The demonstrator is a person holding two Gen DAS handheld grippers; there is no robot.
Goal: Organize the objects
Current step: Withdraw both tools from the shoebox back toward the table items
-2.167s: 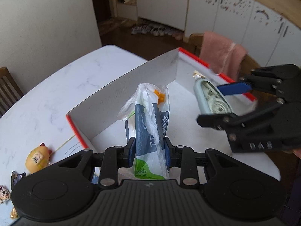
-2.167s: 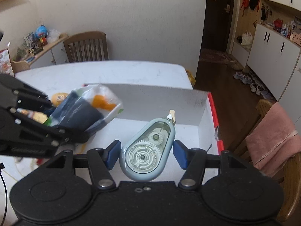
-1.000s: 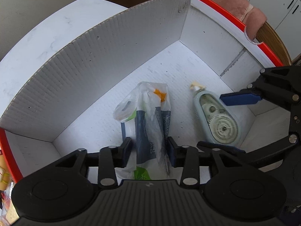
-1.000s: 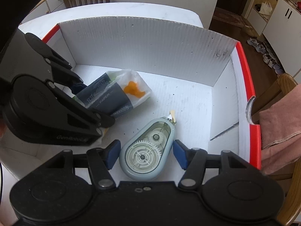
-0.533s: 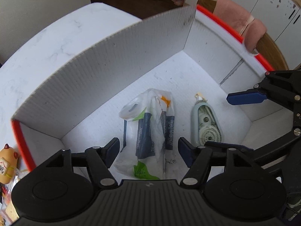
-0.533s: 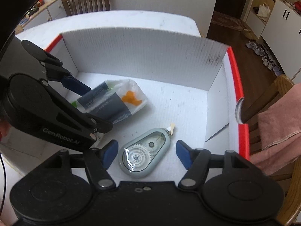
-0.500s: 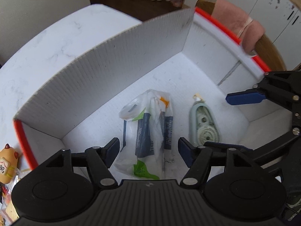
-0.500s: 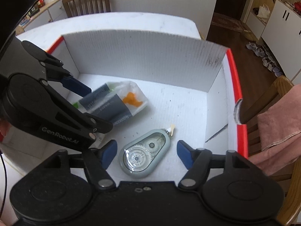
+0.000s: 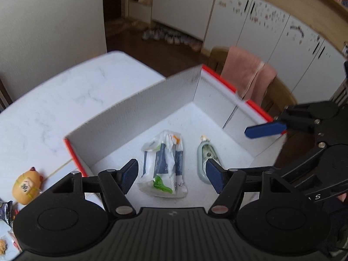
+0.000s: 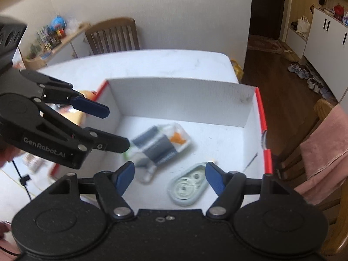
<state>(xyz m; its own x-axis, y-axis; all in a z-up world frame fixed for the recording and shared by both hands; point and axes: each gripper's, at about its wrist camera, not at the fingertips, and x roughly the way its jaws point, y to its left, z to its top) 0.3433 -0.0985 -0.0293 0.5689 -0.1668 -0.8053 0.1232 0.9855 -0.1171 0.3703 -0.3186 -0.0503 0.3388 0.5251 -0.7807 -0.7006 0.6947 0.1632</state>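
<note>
Clearly the drop-off step is done: one packet point(image 9: 163, 165) and one tape dispenser point(image 9: 206, 157) lie side by side, apart, on the floor of the one white, red-edged box point(image 9: 130, 108) on the tabletop point(image 9: 54, 100). Going left to right, a single yellow toy point(image 9: 25, 184) sits on the tabletop outside the box's left wall, with some small wrappers at the frame's edge, too cut off to count. Next, the left gripper point(image 9: 171, 174) hangs above the packet, its jaws having just spread, with nothing pinched between them. Then the right gripper point(image 10: 169, 177) hangs over the dispenser, jaws likewise just spread and clear of it.

Both grippers look free, so I judge the next move is a reach out of the box toward the loose things at left: most likely the toy, which calls for the left gripper to clear the box wall first.
</note>
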